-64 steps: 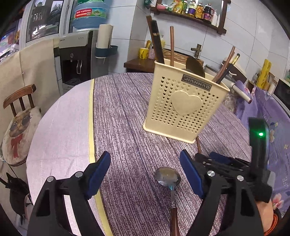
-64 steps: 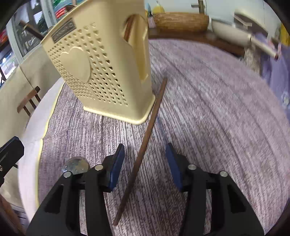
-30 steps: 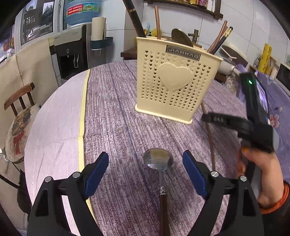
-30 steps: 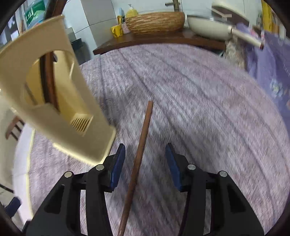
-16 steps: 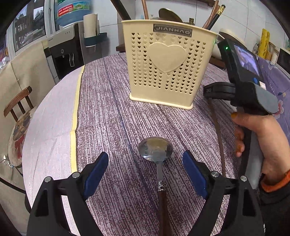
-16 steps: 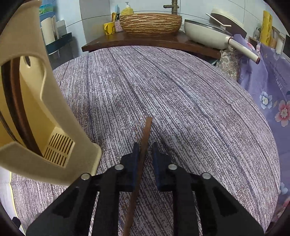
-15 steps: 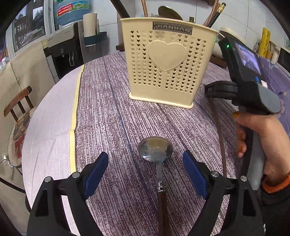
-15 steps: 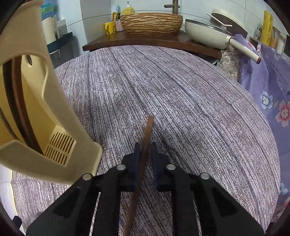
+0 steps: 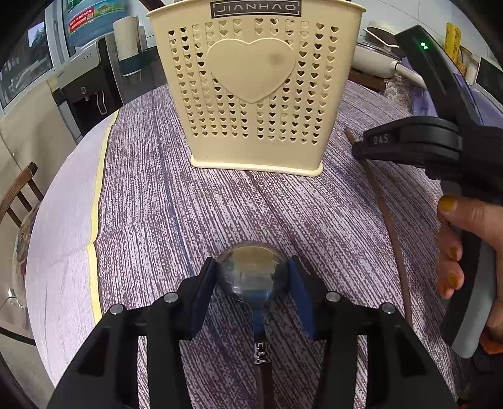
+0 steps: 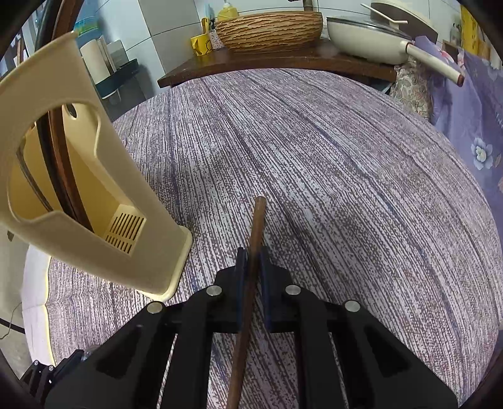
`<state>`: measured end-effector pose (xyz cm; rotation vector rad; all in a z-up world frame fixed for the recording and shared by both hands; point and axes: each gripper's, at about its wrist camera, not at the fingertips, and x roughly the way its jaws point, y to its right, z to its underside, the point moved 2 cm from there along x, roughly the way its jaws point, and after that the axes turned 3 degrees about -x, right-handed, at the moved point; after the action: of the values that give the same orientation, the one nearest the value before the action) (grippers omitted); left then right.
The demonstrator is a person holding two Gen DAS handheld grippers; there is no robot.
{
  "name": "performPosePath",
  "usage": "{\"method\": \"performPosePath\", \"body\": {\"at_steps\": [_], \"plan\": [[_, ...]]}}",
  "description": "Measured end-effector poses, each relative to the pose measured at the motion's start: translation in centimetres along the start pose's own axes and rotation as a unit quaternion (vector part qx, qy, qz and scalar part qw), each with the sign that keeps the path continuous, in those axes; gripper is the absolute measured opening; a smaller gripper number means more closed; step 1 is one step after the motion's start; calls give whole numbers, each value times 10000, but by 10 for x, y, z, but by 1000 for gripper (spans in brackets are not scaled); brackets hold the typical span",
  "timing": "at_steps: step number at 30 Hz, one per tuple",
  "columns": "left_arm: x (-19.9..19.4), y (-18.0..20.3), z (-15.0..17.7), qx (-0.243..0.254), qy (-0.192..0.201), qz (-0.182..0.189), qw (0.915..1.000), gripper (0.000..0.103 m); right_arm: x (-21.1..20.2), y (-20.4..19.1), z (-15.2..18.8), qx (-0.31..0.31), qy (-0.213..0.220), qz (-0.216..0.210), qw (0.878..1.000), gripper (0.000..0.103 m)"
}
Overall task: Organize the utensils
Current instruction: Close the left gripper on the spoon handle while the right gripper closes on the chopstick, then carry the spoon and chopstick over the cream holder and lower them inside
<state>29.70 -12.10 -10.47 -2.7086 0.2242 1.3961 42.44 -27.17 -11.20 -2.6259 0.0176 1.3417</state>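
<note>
**A:** Start with the left wrist view. What is the left hand-held gripper (image 9: 253, 284) doing?

**B:** Its jaws are closing, with the bowl of a metal spoon (image 9: 251, 272) between the blue pads. The pads sit right at the bowl's two sides; whether they already press on it I cannot quite tell. The spoon lies flat on the surface (image 9: 176, 214), which wears a purple-and-white woven cloth, and its dark handle runs back under the gripper.

**A:** And the holder?

**B:** The cream utensil holder (image 9: 251, 94), pierced with small hearts and bearing one large raised heart, stands upright on the surface beyond the spoon. To its right the right hand-held gripper (image 9: 358, 148) reaches in, held by a hand (image 9: 465, 239), clamped on a brown chopstick (image 9: 389, 226) that lies along the cloth beside the holder's right corner.

**A:** Now the right wrist view.

**B:** The right hand-held gripper (image 10: 251, 261) is clenched on that chopstick (image 10: 256, 226); the stick passes between the pads, its tip pointing forward just past them. The holder (image 10: 94, 195) looms at left, its side cut-out showing dark handles inside. Behind the surface (image 10: 345, 163) a wooden shelf carries a woven basket (image 10: 270, 30) and a cream pan (image 10: 367, 39).
</note>
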Motion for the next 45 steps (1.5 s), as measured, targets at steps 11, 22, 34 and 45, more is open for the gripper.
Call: {"method": "performPosePath", "body": {"at_steps": [11, 22, 34, 45], "plan": [[-1, -2, -12, -31, 109, 109, 9999, 47, -22, 6, 12, 118, 134, -307, 9994, 9], [-69, -12, -42, -260, 1207, 345, 9918, 47, -109, -2, 15, -254, 1051, -764, 9912, 9], [-97, -4, -54, -167, 1700, 333, 9847, 47, -173, -10, 21, -647, 1587, -933, 9808, 9], [-115, -7, -59, -145, 1914, 414, 9805, 47, -210, -16, 24, -917, 1807, -997, 9742, 9]]}}
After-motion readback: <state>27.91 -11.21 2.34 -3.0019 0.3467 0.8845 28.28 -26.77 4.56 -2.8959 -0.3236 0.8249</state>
